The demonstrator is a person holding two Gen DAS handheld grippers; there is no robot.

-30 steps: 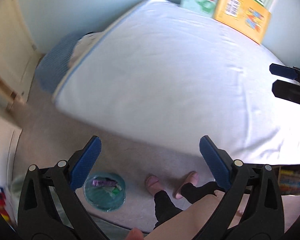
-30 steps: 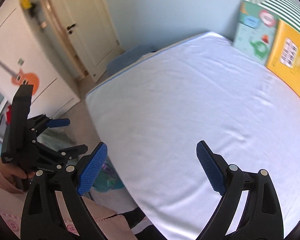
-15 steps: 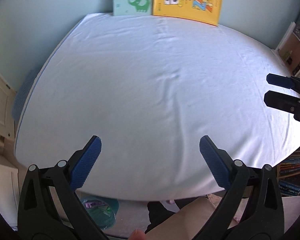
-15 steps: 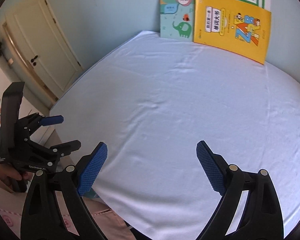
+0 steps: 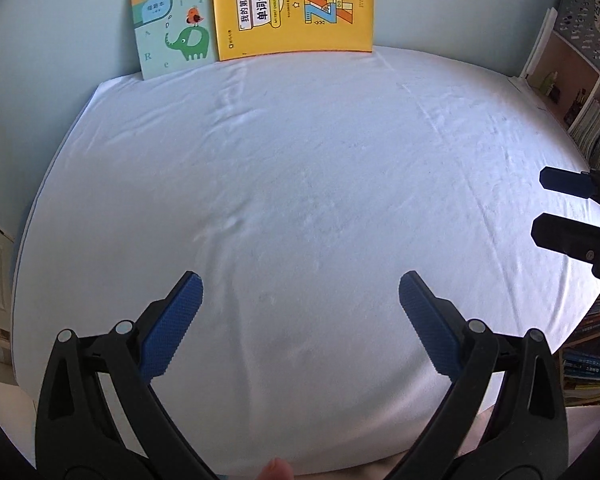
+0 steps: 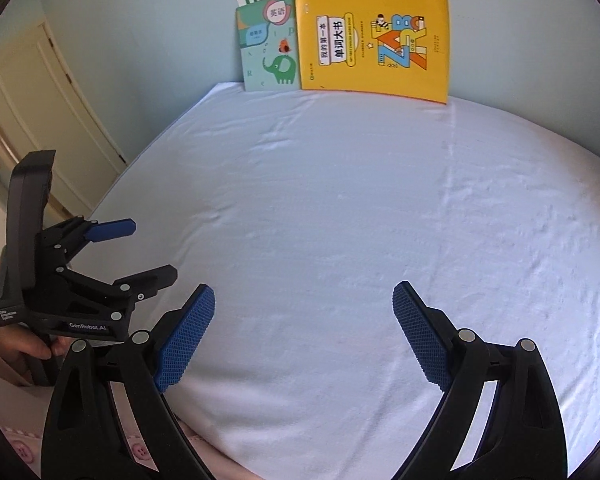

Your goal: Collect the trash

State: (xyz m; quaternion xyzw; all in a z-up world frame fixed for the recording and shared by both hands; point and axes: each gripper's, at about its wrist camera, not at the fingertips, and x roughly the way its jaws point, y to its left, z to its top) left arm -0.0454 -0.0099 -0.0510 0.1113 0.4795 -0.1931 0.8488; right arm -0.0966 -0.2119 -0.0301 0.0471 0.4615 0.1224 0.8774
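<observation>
Left gripper (image 5: 300,312): my fingers (image 5: 172,328) stand wide apart, nothing between them, poised above the near part of the bed.
Right gripper (image 6: 304,324): fingers likewise spread and empty; it sits just beside the left one, both tilted down at the sheet.
Hand (image 6: 32,348): my left hand wraps the left unit's handle, low at the left edge of the right view.
Bed (image 5: 300,200): white sheet, lightly creased, bare across all I can see.
Books: a green elephant book (image 5: 172,28) and a yellow word book (image 5: 296,4) lean upright against the far wall, side by side.
Bookshelf (image 5: 580,120): at the far right, packed.
Trash: none in either view; I cannot say where it lies.
Risk: with no target found, I judge a hasty close would pinch the sheet and drag it.
Risk: the leaning books could be mistaken for litter, or toppled by a long reach.
</observation>
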